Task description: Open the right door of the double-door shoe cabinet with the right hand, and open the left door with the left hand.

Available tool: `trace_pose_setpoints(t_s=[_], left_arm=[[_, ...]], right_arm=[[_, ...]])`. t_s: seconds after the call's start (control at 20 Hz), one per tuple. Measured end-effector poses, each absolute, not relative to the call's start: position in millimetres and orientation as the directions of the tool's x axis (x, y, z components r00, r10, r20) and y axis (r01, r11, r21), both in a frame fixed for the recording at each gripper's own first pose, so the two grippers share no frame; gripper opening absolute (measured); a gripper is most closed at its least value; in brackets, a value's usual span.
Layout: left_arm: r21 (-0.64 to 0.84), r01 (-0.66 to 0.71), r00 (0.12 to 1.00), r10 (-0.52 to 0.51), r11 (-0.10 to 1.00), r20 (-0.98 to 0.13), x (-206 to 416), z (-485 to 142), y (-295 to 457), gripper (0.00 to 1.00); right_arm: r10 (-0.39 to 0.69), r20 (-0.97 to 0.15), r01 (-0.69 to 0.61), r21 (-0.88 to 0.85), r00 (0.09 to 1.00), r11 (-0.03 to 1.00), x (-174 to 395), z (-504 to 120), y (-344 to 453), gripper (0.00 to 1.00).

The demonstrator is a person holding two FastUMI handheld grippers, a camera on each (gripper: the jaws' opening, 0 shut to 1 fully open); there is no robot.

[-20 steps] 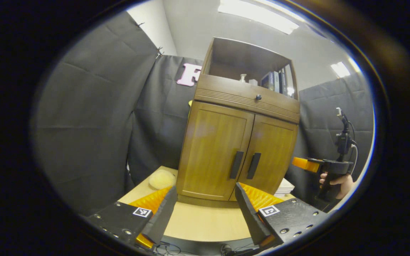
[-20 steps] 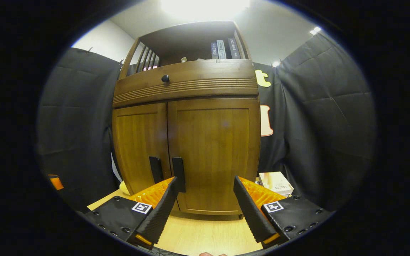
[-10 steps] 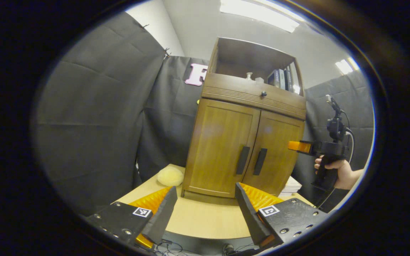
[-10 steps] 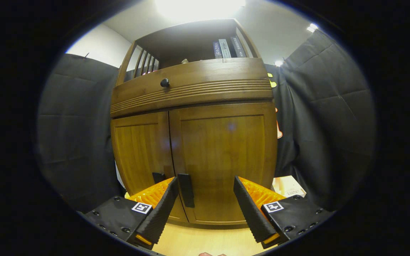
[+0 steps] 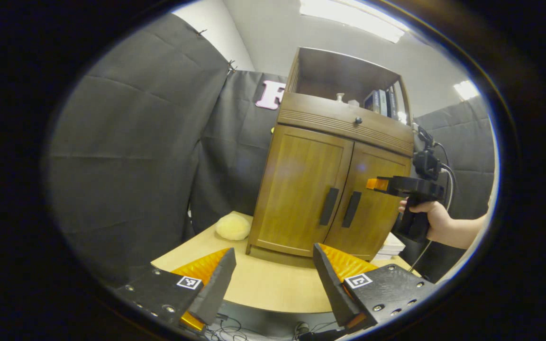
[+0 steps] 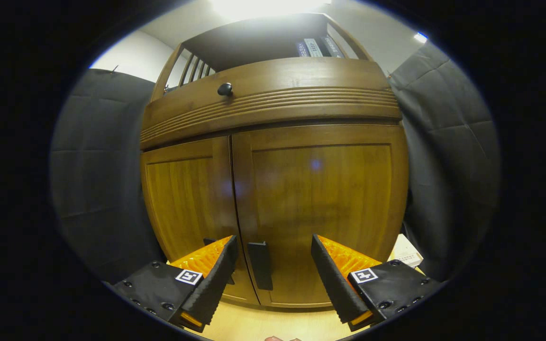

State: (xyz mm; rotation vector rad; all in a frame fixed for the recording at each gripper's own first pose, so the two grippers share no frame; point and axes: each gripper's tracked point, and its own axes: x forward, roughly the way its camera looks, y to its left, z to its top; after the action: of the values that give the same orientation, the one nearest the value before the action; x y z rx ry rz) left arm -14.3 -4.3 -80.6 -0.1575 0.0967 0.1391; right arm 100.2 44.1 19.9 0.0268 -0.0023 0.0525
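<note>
left door handle [image 6: 209,241] mostly hidden, book [image 6: 406,251] partly hidden

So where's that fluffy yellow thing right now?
In the left gripper view, the yellow thing lies on the table, just left of the cabinet, near its bottom corner and in front of the black cloth.

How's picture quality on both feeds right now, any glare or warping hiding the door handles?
Right gripper view: ceiling light blows out the top edge; fisheye bulges the shoe cabinet; faint reflections on the right door, yet its handle reads sharp. Left gripper view: even light, mild curving, both handles clear.
</note>
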Motion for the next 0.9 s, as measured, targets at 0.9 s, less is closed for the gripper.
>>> trace_pose_setpoints(t_s=[0.9], left_arm=[[-0.134,-0.310,0.943,0.286,0.941,-0.167,-17.5,-91.6,9.1,0.94]], right_arm=[[0.011,-0.135,-0.015,-0.030,0.991,0.999,175.8,-44.7,60.2,0.93]])
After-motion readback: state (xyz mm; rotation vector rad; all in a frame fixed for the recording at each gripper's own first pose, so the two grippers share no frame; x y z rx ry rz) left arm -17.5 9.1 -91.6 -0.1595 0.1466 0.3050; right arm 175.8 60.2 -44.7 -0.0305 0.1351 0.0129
